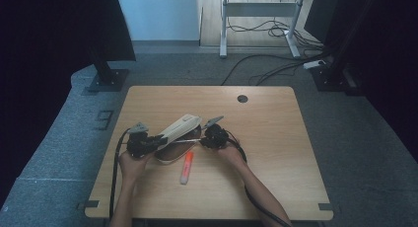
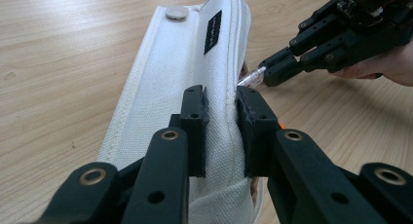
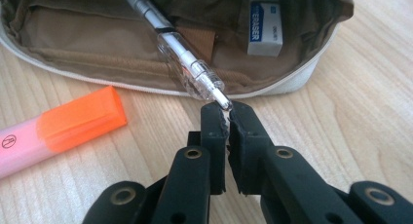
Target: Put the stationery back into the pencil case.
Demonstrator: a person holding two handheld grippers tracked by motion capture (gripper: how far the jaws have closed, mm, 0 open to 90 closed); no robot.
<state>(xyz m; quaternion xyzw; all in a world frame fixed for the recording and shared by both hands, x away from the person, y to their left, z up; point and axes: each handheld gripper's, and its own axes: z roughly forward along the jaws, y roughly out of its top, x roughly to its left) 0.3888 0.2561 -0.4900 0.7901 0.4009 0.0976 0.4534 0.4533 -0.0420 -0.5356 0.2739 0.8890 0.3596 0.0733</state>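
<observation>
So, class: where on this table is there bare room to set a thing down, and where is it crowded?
Free: the table's whole right half, the far strip by the cable hole, and the near edge below the highlighter. Crowded: left of centre, where the left gripper clamps the pouch, the right gripper pinches the pen, and both forearms come in.

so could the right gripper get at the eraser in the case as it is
Probably not yet: the right gripper is shut on the pen tip. The eraser lies exposed in the open case, whose flap the left gripper holds up, so the way looks free once the pen is released.
</observation>
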